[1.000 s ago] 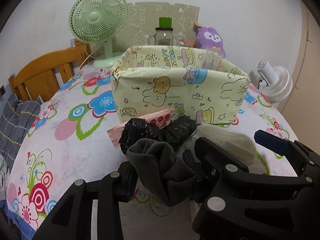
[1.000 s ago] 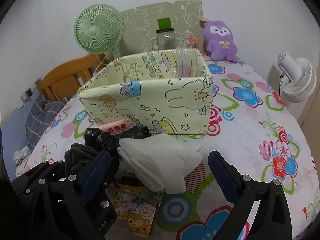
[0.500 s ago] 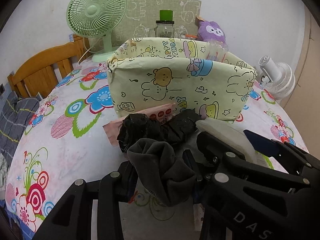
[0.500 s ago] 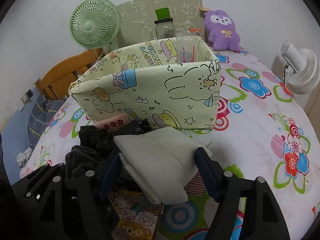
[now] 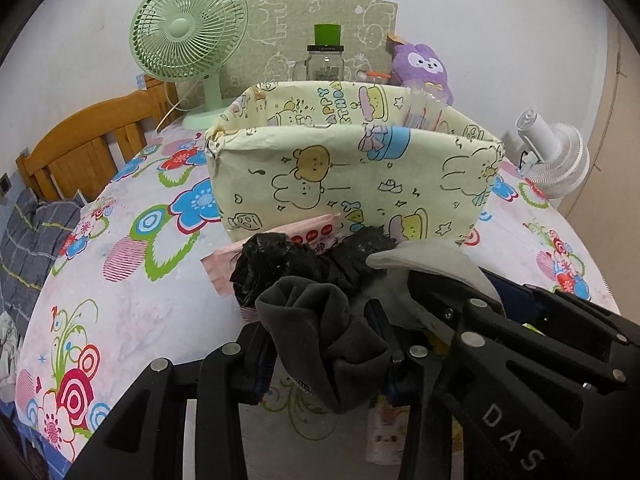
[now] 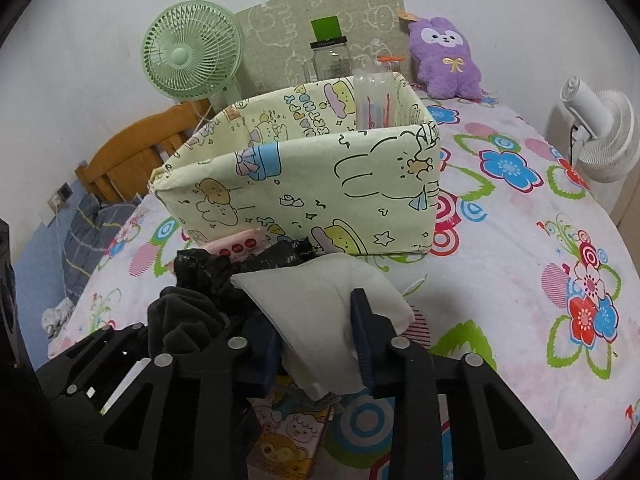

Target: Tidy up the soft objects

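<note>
Your right gripper (image 6: 318, 334) has just been closing, and its jaws now pinch the white folded cloth (image 6: 320, 300) at lower centre of its view; your left gripper (image 5: 320, 354) clamps the dark grey bundle (image 5: 320, 332) at lower centre of its own view, jaws partly closed on it. The cartoon-print fabric bin (image 6: 304, 184) sits above both loads in each frame, open mouth up, long axis running left to right; I judge the right hand's cloth slightly nearer its front wall, so the coming lift goes up and over that wall. Readable: "HAPPY" inside the bin; "DAS" on the right gripper's black body, lower right of the left view.
</note>
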Demonstrator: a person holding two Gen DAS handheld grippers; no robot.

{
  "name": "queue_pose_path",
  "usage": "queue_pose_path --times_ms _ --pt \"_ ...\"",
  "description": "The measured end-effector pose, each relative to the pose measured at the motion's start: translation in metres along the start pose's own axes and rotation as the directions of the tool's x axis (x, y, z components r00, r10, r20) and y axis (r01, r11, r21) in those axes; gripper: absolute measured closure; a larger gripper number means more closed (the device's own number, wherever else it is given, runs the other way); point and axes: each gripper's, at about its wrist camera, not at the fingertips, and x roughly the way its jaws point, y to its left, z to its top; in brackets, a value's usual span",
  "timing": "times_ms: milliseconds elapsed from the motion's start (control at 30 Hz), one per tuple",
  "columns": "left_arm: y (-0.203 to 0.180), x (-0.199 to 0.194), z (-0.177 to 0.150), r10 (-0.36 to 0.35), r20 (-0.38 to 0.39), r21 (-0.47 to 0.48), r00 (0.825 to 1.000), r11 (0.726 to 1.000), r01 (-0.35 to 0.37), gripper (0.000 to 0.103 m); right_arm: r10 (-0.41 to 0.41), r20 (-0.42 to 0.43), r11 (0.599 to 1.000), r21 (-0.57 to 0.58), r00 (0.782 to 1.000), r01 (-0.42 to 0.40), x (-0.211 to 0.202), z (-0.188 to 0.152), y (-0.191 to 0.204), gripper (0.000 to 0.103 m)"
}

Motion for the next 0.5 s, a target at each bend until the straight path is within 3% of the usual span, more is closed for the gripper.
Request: queue_pose_path --times_ms 500 --pt "-0.008 -0.027 0.013 -0.009 0.06 -0.002 0.998 1.0 0.009 0.062 -0.005 0.076 1.0 -0.001 0.997 0.005 -0.032 0.011 0.003 0.074"
